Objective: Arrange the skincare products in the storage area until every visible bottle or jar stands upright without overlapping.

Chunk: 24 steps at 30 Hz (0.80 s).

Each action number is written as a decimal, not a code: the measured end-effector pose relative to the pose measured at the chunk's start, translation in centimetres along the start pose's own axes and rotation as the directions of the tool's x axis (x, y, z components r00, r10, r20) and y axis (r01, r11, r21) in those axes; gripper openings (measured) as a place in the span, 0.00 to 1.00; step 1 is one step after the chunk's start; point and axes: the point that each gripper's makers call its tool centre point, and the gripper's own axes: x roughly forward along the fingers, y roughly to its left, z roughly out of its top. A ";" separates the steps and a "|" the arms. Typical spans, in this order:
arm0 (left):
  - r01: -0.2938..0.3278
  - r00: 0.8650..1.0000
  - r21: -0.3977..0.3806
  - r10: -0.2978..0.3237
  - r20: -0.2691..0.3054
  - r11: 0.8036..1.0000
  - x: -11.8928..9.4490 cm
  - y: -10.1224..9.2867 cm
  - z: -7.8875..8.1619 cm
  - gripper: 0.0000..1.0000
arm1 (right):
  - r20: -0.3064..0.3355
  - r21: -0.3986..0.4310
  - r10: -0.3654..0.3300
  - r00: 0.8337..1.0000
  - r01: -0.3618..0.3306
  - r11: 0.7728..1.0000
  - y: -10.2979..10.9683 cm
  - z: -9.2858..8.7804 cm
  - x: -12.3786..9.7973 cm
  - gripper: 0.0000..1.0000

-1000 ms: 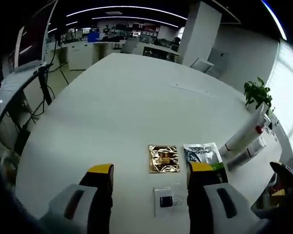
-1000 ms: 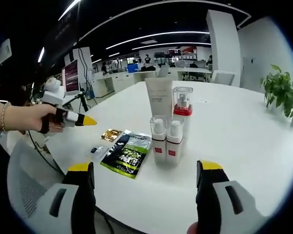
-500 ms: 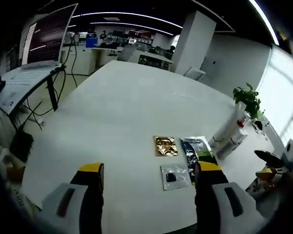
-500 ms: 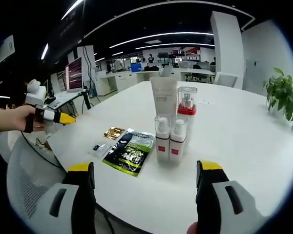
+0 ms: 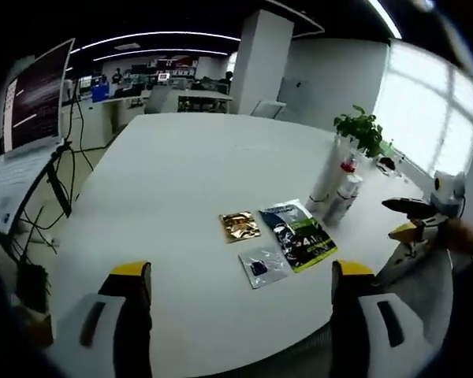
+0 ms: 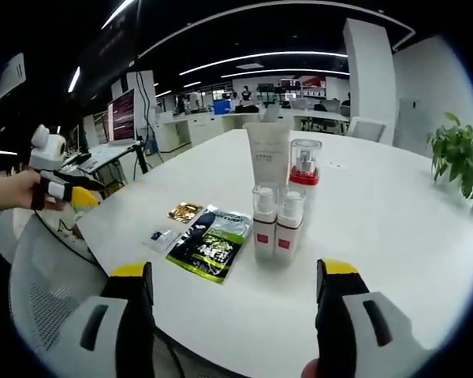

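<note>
4 containers stand upright in a tight cluster on the white table (image 6: 394, 228): a tube (image 6: 267, 156), a red-capped bottle (image 6: 304, 169), and 2 small pump bottles (image 6: 276, 223) touching side by side in front. Just left of them lie a green sachet (image 6: 210, 245), a gold sachet (image 6: 185, 211) and a clear sachet (image 6: 162, 236), flat and apart. Both grippers hover off the table edge, right gripper (image 6: 240, 315) and left gripper (image 5: 240, 315), jaws spread wide, gripping nothing. The left gripper also appears at the far left of the right gripper view.

One tube (image 6: 266, 151), three pump bottles (image 6: 275, 224), three flat sachets (image 6: 209, 245), one plant (image 6: 458, 150)
</note>
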 end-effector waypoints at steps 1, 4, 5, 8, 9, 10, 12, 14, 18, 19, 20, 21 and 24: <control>0.013 1.000 -0.014 -0.013 0.002 1.000 0.0 -0.1 -0.1 0.91 | 0.000 0.000 0.000 1.000 0.000 1.000 0.0 0.0 0.0 0.85; 0.022 1.000 -0.036 -0.022 0.010 0.999 -0.2 0.0 -0.3 0.96 | 0.001 0.000 -0.001 1.000 0.001 1.000 -0.1 0.0 0.0 0.85; 0.022 1.000 -0.037 -0.022 0.008 0.999 -0.2 0.1 -0.4 0.98 | 0.001 0.000 -0.001 1.000 0.001 1.000 -0.1 -0.1 0.1 0.85; 0.029 1.000 -0.030 -0.029 0.004 0.999 -0.4 -0.2 -0.7 0.99 | 0.001 0.001 0.001 1.000 -0.001 1.000 0.0 -0.1 0.0 0.85; 0.029 1.000 -0.025 -0.029 0.003 0.999 -0.4 -0.1 -0.8 0.99 | -0.001 0.000 0.003 1.000 -0.003 1.000 0.0 -0.1 0.1 0.85; 0.032 0.999 -0.020 -0.032 0.010 0.999 -0.4 -0.1 -0.7 0.99 | -0.002 -0.003 0.004 1.000 -0.004 1.000 0.0 -0.2 0.1 0.85; 0.037 0.999 -0.022 -0.036 0.021 0.999 -0.4 -0.5 -0.5 0.99 | -0.003 -0.007 0.006 1.000 -0.006 1.000 0.0 -0.2 0.2 0.85; 0.032 0.999 -0.029 -0.031 0.024 0.999 -0.4 -0.3 -0.6 0.99 | -0.002 -0.005 0.008 1.000 -0.008 1.000 0.1 -0.2 0.2 0.85; 0.020 0.999 -0.053 -0.018 0.037 0.998 -0.4 0.2 -0.6 0.98 | -0.001 -0.007 0.010 1.000 -0.010 1.000 0.2 -0.1 0.2 0.85; 0.019 0.999 -0.057 -0.016 0.040 0.998 -0.4 0.3 -0.5 0.98 | -0.001 -0.009 0.009 1.000 -0.009 1.000 0.2 -0.1 0.2 0.85; 0.018 0.999 -0.059 -0.015 0.043 0.998 -0.4 0.4 -0.5 0.98 | -0.001 -0.009 0.009 1.000 -0.009 1.000 0.2 -0.1 0.2 0.85; 0.016 0.999 -0.058 -0.014 0.044 0.998 -0.5 0.5 -0.5 0.98 | 0.001 -0.006 0.010 1.000 -0.010 1.000 0.2 0.0 0.2 0.85; 0.013 0.999 -0.051 -0.011 0.037 0.999 -0.4 0.6 -0.6 0.97 | 0.002 -0.005 0.009 1.000 -0.009 1.000 0.1 0.0 0.2 0.85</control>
